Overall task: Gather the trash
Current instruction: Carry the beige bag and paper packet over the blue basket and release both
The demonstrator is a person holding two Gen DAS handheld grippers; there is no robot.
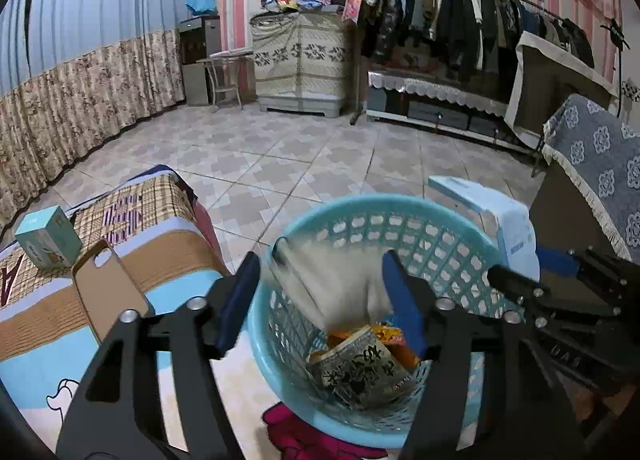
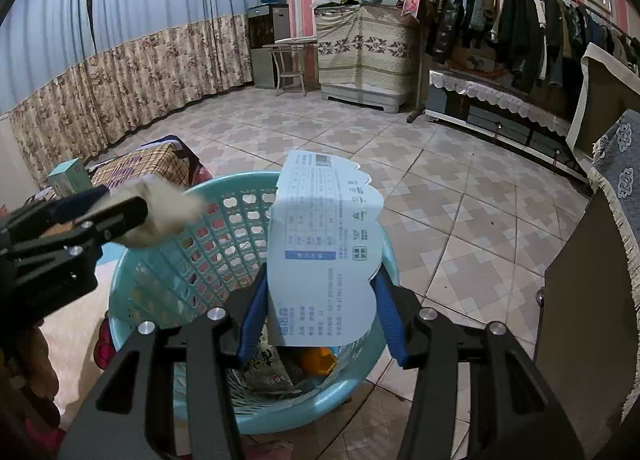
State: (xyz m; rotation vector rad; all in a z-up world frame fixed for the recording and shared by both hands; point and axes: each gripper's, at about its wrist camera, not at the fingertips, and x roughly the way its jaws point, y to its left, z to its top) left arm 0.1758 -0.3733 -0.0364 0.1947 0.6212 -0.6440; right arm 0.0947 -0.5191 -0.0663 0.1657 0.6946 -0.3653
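A light blue plastic basket stands on the floor beside the bed, with wrappers inside; it also shows in the right wrist view. My left gripper is open over the basket, and a blurred white tissue wad hangs between its fingers, apparently falling. In the right wrist view the tissue shows at the left gripper's tips. My right gripper is shut on a pale blue printed paper package, held over the basket rim; the package also shows in the left wrist view.
A bed with a patterned cover lies at left, holding a small teal box and a tan phone case. A cabinet with a blue floral cloth stands at right. Tiled floor, clothes rack beyond.
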